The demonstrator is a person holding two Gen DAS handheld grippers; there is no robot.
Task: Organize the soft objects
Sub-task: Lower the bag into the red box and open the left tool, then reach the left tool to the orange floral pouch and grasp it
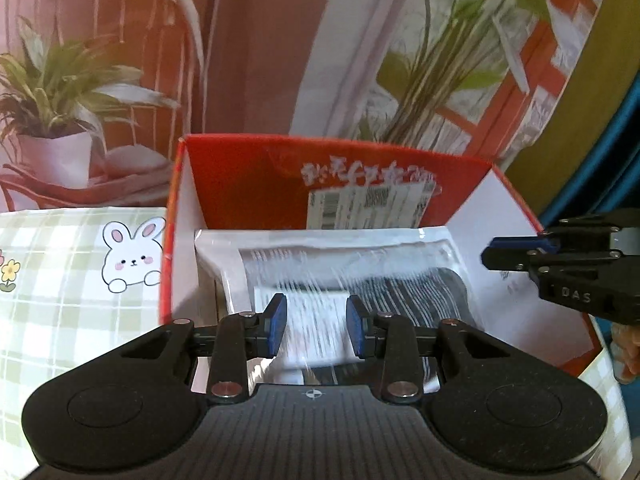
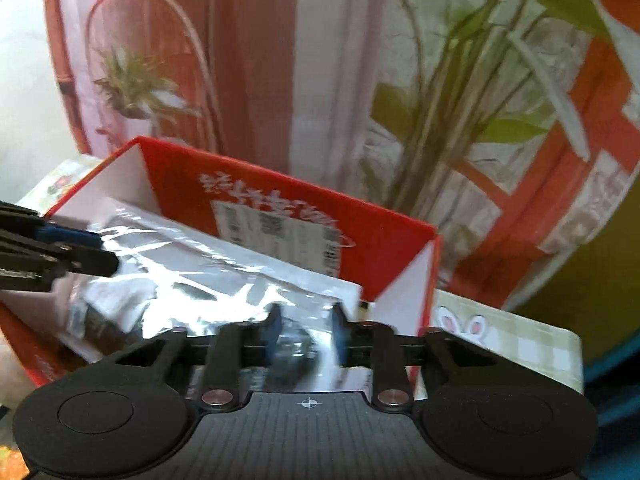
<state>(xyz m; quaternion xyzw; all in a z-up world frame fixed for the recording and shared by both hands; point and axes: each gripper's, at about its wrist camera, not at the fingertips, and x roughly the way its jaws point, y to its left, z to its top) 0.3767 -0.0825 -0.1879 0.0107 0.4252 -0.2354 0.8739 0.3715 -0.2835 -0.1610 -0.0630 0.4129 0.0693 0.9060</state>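
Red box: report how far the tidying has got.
Done: one plastic bag with dark contents lies inside the red box. In hand: the left gripper hangs open over the bag. The right gripper sits at the bag's edge, apparently shut, but blur hides whether it pinches the plastic. Left: letting go and clearing the box. No other soft item shows in either view.

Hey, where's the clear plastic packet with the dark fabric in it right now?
In the left wrist view the plastic packet lies inside the open red box, just right of the bunny-print checked cloth.
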